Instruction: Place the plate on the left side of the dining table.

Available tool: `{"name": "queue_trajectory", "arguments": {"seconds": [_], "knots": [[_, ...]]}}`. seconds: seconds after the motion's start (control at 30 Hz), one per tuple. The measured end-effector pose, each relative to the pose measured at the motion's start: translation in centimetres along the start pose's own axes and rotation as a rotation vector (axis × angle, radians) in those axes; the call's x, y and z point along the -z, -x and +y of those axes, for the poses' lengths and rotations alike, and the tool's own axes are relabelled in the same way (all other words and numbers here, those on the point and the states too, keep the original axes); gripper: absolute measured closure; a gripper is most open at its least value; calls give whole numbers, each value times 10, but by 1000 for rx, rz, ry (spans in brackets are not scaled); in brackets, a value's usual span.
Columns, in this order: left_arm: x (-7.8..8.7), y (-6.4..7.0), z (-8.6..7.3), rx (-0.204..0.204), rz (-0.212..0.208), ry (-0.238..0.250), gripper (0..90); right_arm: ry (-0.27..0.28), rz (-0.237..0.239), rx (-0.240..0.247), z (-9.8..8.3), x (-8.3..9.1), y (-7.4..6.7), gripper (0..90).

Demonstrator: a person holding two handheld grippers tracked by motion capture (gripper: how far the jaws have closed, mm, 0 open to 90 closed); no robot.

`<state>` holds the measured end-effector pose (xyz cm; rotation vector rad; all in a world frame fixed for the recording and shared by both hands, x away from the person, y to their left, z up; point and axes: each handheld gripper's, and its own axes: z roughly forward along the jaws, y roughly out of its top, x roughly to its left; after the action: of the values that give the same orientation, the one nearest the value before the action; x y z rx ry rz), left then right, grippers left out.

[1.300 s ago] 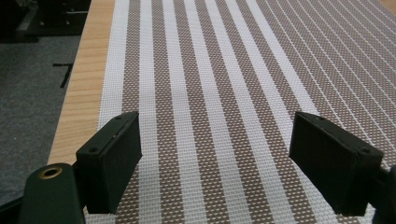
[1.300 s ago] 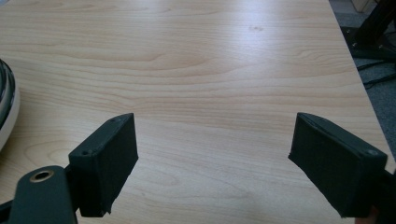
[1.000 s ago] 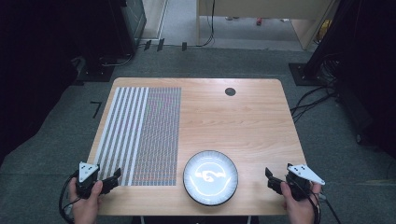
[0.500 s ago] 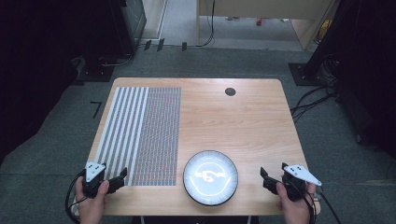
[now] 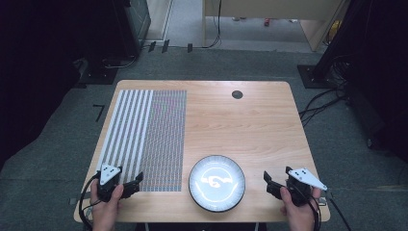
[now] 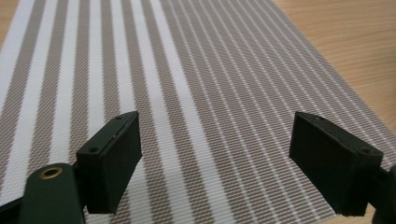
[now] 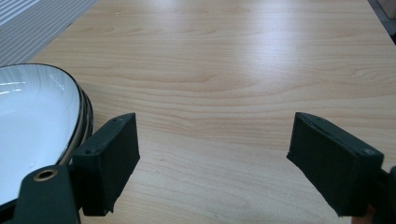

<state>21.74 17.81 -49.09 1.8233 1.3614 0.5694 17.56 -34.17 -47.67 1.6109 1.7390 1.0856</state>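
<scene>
The wooden bench (image 5: 250, 125) carries two things: a striped woven placemat (image 5: 146, 134) lying flat along its left part, and a round plate (image 5: 217, 183) with a dark rim near the front edge, just right of the mat's front corner. A small dark disc (image 5: 236, 94) sits in the bench top far back, well apart from both.

The left gripper (image 5: 129, 185) hovers over the mat's front edge, jaws spread wide with nothing between them; in the left gripper view the same gripper (image 6: 215, 158) looks straight along the stripes. The right gripper (image 5: 270, 182) hangs over bare wood just right of the plate, jaws likewise wide and empty; in the right gripper view the plate's rim (image 7: 83, 116) curves close beside its left jaw.

This looks like the opening step, with both tools poised and nothing grasped yet. A likely next move is for the right gripper to turn toward the plate rim, get one jaw under its edge and close, while the left steadies or takes the mat.

The pale mark in the plate's middle may be a glare or a print; it is too blurred to tell. Both forearms are cut off at the bottom of the high view.
</scene>
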Motion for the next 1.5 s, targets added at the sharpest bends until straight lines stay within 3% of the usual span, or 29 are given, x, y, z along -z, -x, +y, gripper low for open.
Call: {"name": "queue_trajectory", "arguments": {"seconds": [0.2,0.3,0.77,1.1,1.13,1.37,1.43,1.5], "knots": [[-1,17,12,-16,-37,12,169,10,10,5,7,0,-4,160],[-4,29,20,-22,-76,16,170,13,27,1,13,-1,-7,161],[-18,54,41,-30,-115,23,169,2,59,16,33,-12,-19,161],[-32,89,55,-32,-174,30,170,-5,100,19,31,-25,-37,162],[-33,95,55,-38,-180,36,170,-8,102,20,28,-25,-39,166],[-36,108,42,-66,-215,10,170,2,87,38,18,-20,-44,197],[-36,109,40,-65,-221,6,169,1,72,35,15,-20,-45,196],[-37,111,34,-52,-255,-1,169,4,69,32,14,-19,-45,196]]}}
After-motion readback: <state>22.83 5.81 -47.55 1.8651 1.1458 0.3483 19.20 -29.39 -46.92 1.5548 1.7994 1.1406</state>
